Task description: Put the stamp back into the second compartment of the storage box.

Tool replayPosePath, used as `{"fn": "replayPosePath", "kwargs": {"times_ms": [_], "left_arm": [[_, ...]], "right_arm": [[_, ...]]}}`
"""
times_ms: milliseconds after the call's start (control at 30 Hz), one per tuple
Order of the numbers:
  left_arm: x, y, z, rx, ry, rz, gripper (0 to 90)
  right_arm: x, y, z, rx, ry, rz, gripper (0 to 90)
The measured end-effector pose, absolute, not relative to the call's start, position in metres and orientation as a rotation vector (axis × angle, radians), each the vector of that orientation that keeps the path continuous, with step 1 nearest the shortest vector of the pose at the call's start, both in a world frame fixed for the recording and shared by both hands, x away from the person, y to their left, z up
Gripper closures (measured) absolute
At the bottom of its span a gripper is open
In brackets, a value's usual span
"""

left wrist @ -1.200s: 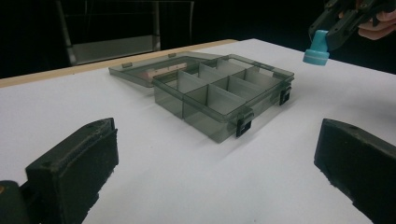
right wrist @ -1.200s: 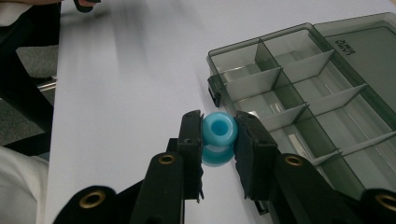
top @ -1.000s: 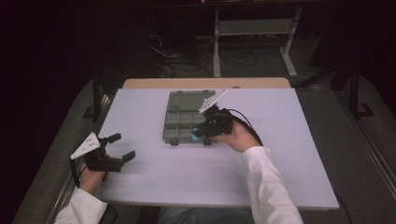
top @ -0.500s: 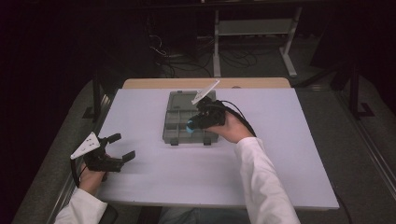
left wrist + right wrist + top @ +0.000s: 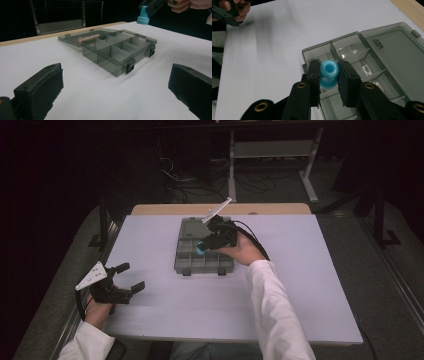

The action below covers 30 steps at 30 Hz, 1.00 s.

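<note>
A: The right gripper (image 5: 329, 75) is clenched on a small blue plastic spool (image 5: 329, 69), hollow end towards the camera, and holds it above the open grey compartment box (image 5: 190, 265); how would you set it down well?

B: Centre it over one compartment, clear of the dividers (image 5: 352, 58); lower until the spool is down between the walls, then release; dropped from height, a round piece like that would likely bounce or roll over a divider.

A: And the left gripper (image 5: 131, 277)?

B: Jaws spread wide, holding nothing, resting near the table's (image 5: 310, 285) front left edge, well apart from the box; it could steady the box if it slides.

A: Anything unclear?

B: Which compartment lies under the spool, I cannot tell; the jaws cover the cells beneath; the spool's lower part is hidden too; the lettering on the lid (image 5: 397, 52) is too small to read.
</note>
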State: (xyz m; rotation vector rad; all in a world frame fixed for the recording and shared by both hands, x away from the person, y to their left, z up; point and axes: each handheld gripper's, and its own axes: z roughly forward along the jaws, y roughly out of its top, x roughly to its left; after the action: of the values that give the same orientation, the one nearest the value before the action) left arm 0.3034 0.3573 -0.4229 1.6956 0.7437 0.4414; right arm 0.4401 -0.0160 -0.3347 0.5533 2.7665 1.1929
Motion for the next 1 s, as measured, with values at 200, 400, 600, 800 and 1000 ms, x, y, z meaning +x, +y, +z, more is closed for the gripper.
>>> {"fn": "replayPosePath", "kwargs": {"times_ms": [200, 400, 600, 800, 1000], "left_arm": [[0.304, 0.357, -0.423, 1.700, 0.741, 0.445, 0.0], [0.304, 0.357, -0.423, 1.692, 0.741, 0.441, 0.0], [0.304, 0.357, -0.423, 1.696, 0.742, 0.438, 0.0], [0.305, 0.356, -0.424, 1.692, 0.736, 0.436, 0.0], [0.306, 0.357, -0.424, 1.695, 0.736, 0.436, 0.0]], "right_arm": [[0.446, -0.012, -0.334, 0.571, 2.765, 1.183, 71.4], [0.458, -0.008, -0.336, 0.609, 2.761, 1.165, 71.4], [0.466, -0.006, -0.339, 0.647, 2.740, 1.165, 71.5], [0.476, -0.002, -0.347, 0.675, 2.736, 1.171, 71.4], [0.484, 0.003, -0.358, 0.711, 2.757, 1.152, 71.4]]}}
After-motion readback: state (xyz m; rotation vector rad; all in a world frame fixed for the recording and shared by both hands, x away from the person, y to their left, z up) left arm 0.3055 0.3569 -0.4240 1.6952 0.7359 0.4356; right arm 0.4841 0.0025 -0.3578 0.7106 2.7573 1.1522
